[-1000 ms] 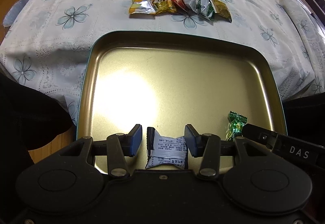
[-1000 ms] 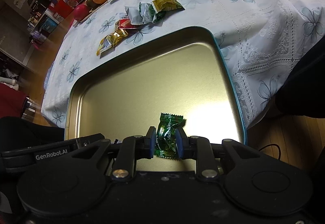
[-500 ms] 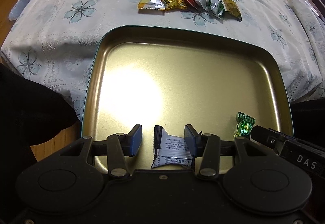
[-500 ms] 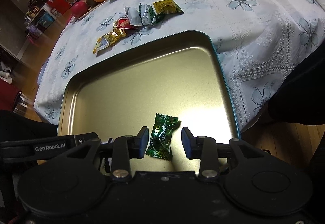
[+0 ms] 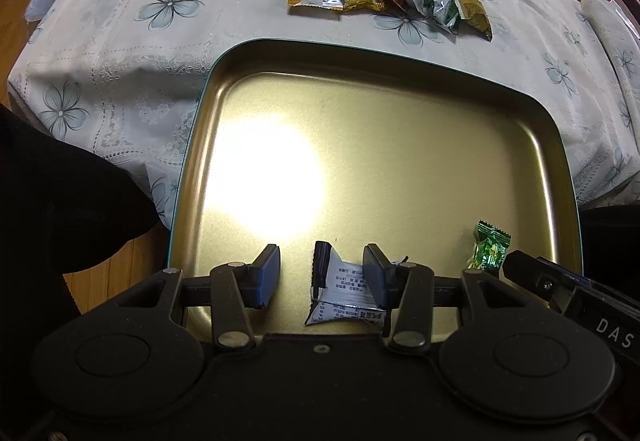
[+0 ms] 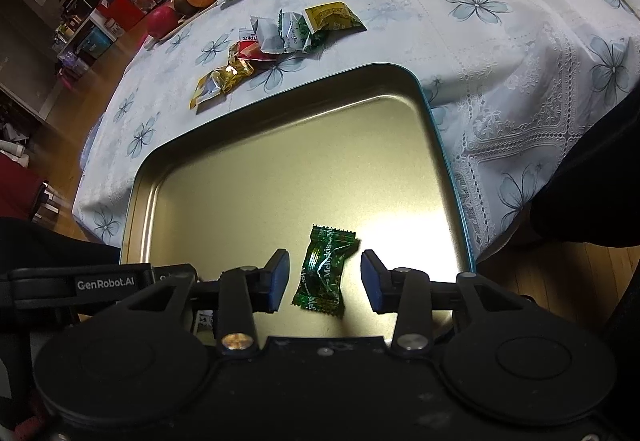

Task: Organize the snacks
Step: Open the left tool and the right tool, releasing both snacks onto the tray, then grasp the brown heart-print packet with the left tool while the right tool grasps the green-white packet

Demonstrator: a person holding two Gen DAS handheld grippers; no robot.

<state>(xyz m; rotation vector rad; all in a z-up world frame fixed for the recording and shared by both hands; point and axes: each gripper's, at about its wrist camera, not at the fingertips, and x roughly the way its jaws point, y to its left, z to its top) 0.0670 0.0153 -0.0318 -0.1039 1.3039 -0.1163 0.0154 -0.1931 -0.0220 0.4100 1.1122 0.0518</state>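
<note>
Left wrist view: the left tongs (image 5: pixel 321 275) stand wide apart over the near edge of the gold tray (image 5: pixel 400 81), a white wrapped snack (image 5: pixel 344 291) lying between them, against the right pad, unpinched. Right wrist view: the right tongs (image 6: pixel 325 279) are opening, the green candy (image 6: pixel 325 269) loose on the tray between them, touching neither pad. Farther off, a row of snack packets (image 6: pixel 276 41) lies on the flowered worktop (image 6: pixel 480 1).

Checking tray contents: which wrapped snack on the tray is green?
The candy between the right gripper's opening jaws, untouched; the other, by the left gripper, is white.
</note>
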